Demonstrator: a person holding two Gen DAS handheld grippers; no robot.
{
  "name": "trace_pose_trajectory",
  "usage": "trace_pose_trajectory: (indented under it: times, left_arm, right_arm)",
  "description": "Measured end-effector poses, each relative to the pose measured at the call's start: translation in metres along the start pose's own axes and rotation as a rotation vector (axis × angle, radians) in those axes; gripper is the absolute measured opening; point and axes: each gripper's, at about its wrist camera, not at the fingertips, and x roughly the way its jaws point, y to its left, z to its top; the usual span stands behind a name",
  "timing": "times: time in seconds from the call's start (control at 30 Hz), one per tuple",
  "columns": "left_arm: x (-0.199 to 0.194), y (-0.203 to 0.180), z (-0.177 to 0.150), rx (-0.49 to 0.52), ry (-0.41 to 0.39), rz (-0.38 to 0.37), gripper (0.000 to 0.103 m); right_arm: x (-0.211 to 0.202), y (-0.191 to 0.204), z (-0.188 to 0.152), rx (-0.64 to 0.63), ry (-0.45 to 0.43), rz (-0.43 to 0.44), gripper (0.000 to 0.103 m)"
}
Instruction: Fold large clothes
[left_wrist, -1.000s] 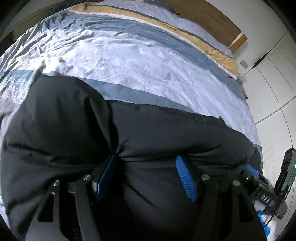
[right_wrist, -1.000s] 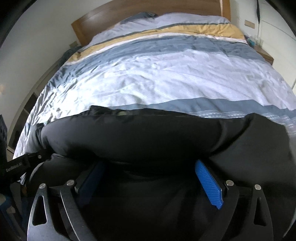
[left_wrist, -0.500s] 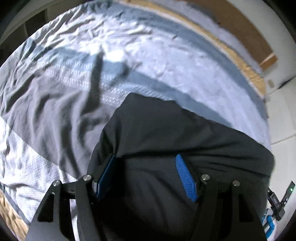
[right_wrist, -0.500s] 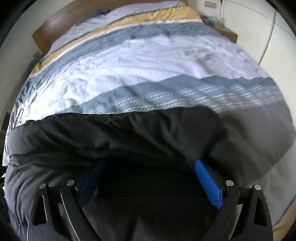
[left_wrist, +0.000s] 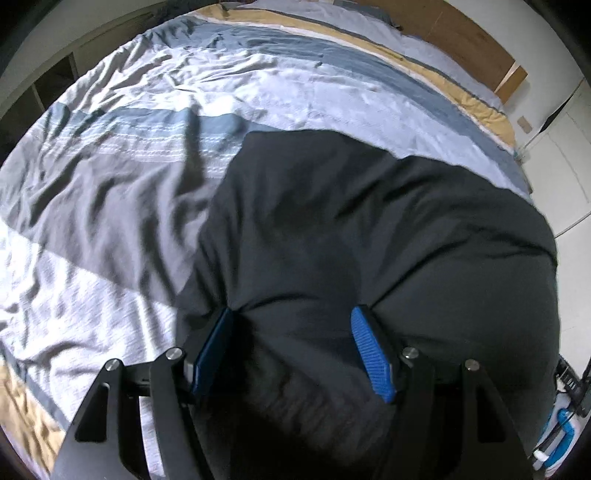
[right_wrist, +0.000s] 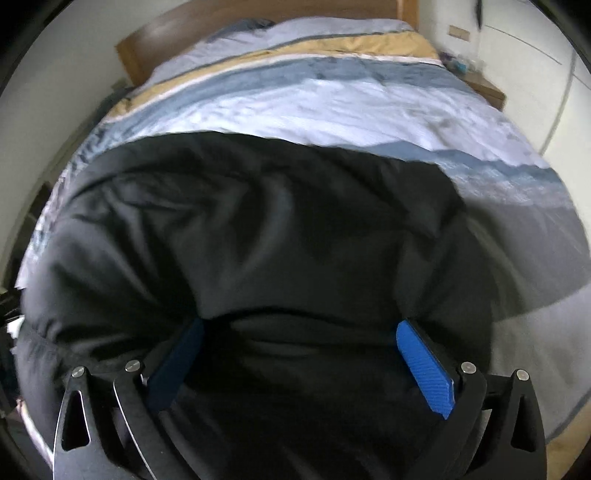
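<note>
Bed (left_wrist: 295, 85) with one striped duvet (left_wrist: 110, 206) fills both views, one wooden headboard (right_wrist: 258, 22) at its far end. One black garment (left_wrist: 369, 229) lies bunched on the duvet's near part. Two tools grip it: the left tool (left_wrist: 291, 350) and right tool (right_wrist: 299, 362) each have fabric bulging between wide-set blue pads (left_wrist: 369, 354).

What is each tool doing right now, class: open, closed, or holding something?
Left tool: closed on a thick bunch of the black jacket.
Right tool: closed on a wide fold of the same black jacket.
</note>
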Motion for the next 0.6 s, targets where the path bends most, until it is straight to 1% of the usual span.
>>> trace_pose_trajectory:
  times: [0.07,0.1,0.17,0.3,0.4,0.6]
  left_arm:
    - [-0.011,0.000,-0.009,0.015,-0.017,0.030,0.065]
    - [-0.017,-0.001,-0.013,0.025,-0.030,0.032,0.065]
    - [-0.032,-0.007,-0.024,0.061,-0.060,0.038,0.065]
    - [-0.056,-0.021,-0.043,0.102,-0.099,0.026,0.065]
    - [-0.069,-0.032,-0.058,0.122,-0.122,0.013,0.065]
    - [-0.083,-0.050,-0.082,0.172,-0.146,0.003,0.065]
  right_arm:
    - [-0.003,-0.010,-0.002,0.026,0.006,-0.043,0.102]
    - [-0.009,-0.014,-0.004,0.032,0.001,-0.068,0.102]
    - [-0.020,-0.014,-0.009,0.031,-0.014,-0.072,0.102]
    - [-0.050,0.008,-0.028,-0.005,-0.056,-0.024,0.102]
    - [-0.064,0.029,-0.044,-0.044,-0.079,0.008,0.102]
    - [-0.072,0.055,-0.073,-0.072,-0.079,0.062,0.102]
